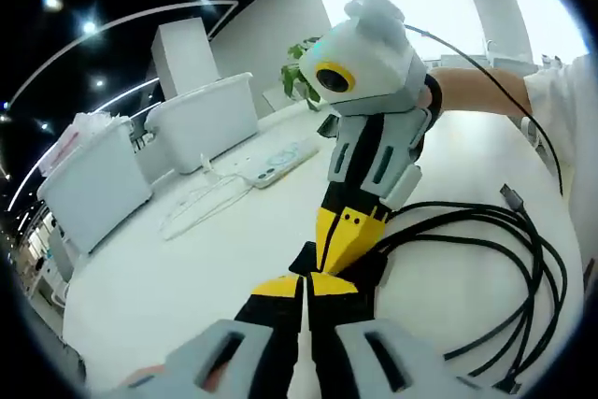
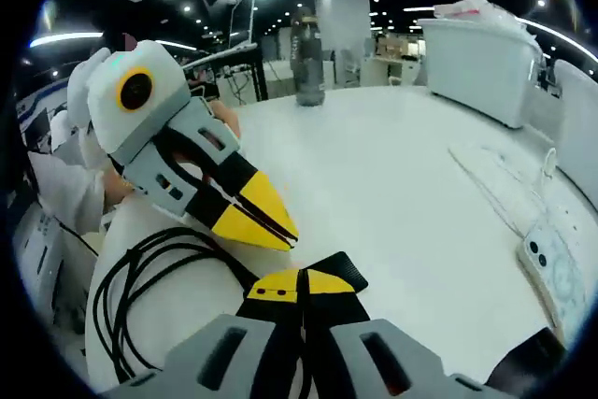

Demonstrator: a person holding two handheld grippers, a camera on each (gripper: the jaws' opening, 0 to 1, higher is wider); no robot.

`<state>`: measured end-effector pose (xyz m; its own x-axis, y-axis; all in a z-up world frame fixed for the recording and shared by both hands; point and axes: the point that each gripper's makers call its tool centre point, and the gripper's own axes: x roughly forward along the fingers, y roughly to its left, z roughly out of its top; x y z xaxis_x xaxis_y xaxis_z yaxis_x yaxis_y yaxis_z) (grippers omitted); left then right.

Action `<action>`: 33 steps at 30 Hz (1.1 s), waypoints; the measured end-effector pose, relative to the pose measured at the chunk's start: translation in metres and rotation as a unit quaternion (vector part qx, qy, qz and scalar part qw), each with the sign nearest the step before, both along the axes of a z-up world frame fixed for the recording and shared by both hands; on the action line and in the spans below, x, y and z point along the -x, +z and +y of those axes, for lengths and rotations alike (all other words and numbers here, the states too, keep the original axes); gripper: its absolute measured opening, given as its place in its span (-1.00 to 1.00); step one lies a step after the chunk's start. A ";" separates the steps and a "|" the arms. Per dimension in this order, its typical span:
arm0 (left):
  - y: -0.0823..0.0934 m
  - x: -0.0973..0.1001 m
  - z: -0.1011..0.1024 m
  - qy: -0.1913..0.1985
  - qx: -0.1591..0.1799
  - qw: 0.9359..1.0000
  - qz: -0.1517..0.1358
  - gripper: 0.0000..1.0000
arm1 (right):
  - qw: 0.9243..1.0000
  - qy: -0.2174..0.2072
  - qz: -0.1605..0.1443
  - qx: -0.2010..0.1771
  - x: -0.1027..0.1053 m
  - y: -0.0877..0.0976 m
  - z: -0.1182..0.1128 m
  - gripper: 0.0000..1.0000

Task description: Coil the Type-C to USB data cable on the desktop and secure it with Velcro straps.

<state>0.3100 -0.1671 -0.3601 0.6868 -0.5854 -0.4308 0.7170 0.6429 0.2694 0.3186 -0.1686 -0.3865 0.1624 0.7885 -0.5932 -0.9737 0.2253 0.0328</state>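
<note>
Left gripper view. Own left gripper [image 1: 305, 289] rises from the bottom edge: grey plastic housings, black jaws with yellow tips, pressed together with no gap. A dark band of the cable seems to run across just at the tips, but whether it is pinched there I cannot tell. The right gripper [image 1: 348, 238] enters from above: a rounded white shell, matt, and black-and-yellow jaws tapering to a closed wedge that meets the left tips. The black data cable [image 1: 523, 259] lies on the white desktop [image 1: 187, 268] to the right of both grippers, in several loose, glossy loops gathered toward the jaw tips; one metal-ended plug [image 1: 510, 195] sticks out at the upper side of the coil. A sleeve [image 1: 561, 91] and forearm sit behind the right gripper. Further back: two translucent white plastic bins [image 1: 201, 119], a thin white cable [image 1: 201, 198] looped on the desk, a phone [image 1: 280, 167] lying flat, a green plant [image 1: 301, 67].

Right gripper view. Own right gripper [image 2: 301, 285], jaws shut, yellow tips meeting. The left gripper [image 2: 266, 231] comes in from the left, a white shell with a yellow-ringed lens, wedge jaws closed, tip just beside the right tips. Here the cable loops [image 2: 140, 277] lie left of the jaws. This view adds a dark bottle [image 2: 309, 61] standing far across the desk and a keyboard [image 2: 505, 179] at the right.
</note>
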 end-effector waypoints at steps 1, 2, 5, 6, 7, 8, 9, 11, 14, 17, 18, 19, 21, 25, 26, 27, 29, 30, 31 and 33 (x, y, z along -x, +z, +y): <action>0.001 0.000 0.001 0.002 0.005 1.000 0.001 -0.92 | 1.000 0.002 -0.008 -0.001 0.001 0.000 -0.001 -1.00; 0.002 0.000 0.002 0.003 0.009 1.000 0.001 -0.92 | 1.000 0.002 -0.015 -0.003 0.002 0.001 -0.001 -0.99; 0.008 -0.001 0.005 0.009 0.024 1.000 -0.001 -0.92 | 0.997 0.011 -0.075 -0.004 -0.004 0.009 -0.010 -0.99; 0.012 -0.001 0.007 0.012 0.034 0.999 -0.003 -0.92 | 0.996 0.007 -0.073 -0.051 -0.001 0.021 -0.009 -0.98; 0.015 -0.002 0.008 0.014 0.041 0.999 -0.005 -0.92 | 0.992 0.009 -0.057 -0.108 0.004 0.035 -0.008 -0.97; 0.018 -0.002 0.009 0.016 0.049 0.999 -0.008 -0.92 | 0.988 0.008 -0.029 -0.155 0.011 0.046 -0.010 -0.91; 0.023 -0.002 0.011 0.019 0.057 0.998 -0.012 -0.92 | 0.986 0.025 -0.007 -0.162 0.020 0.048 -0.011 -0.77; 0.030 -0.004 0.014 0.024 0.068 0.997 -0.018 -0.92 | 0.988 0.061 -0.027 -0.138 0.032 0.041 -0.015 -0.65; 0.037 -0.005 0.019 0.030 0.078 0.996 -0.025 -0.92 | 0.992 0.079 -0.048 -0.084 0.036 0.022 -0.012 -0.61; 0.041 -0.007 0.024 0.036 0.084 0.995 -0.031 -0.92 | 0.993 0.091 -0.061 -0.040 0.035 0.003 -0.009 -0.63; 0.041 -0.007 0.025 0.037 0.085 0.995 -0.033 -0.92 | 0.993 0.088 -0.066 -0.046 0.032 0.003 -0.006 -0.68; 0.040 -0.008 0.027 0.040 0.086 0.995 -0.033 -0.92 | 0.992 0.093 -0.073 -0.052 0.031 0.007 -0.004 -0.69; 0.039 -0.011 0.030 0.045 0.083 0.995 -0.034 -0.92 | 0.993 0.094 -0.059 -0.044 0.030 0.006 -0.001 -0.73; 0.054 -0.017 0.045 0.072 0.110 0.990 -0.048 -0.92 | 0.989 0.110 -0.091 -0.027 0.030 0.009 0.004 -0.88; 0.061 -0.018 0.051 0.082 0.121 0.988 -0.058 -0.92 | 0.989 0.110 -0.100 -0.019 0.028 0.011 0.004 -0.90; 0.070 -0.021 0.060 0.096 0.131 0.984 -0.072 -0.92 | 0.989 0.107 -0.103 -0.022 0.026 0.013 0.007 -0.91; 0.094 -0.026 0.087 0.139 0.144 0.972 -0.123 -0.91 | 0.989 0.085 -0.108 -0.057 0.018 0.025 0.017 -0.92; 0.106 -0.027 0.101 0.161 0.147 0.964 -0.150 -0.91 | 0.988 0.075 -0.112 -0.076 0.013 0.033 0.022 -0.92; 0.118 -0.028 0.115 0.183 0.152 0.954 -0.181 -0.89 | 0.986 0.062 -0.119 -0.097 0.006 0.043 0.029 -0.92; 0.143 -0.024 0.142 0.223 0.161 0.930 -0.243 -0.85 | 0.981 0.037 -0.140 -0.129 -0.010 0.062 0.043 -0.92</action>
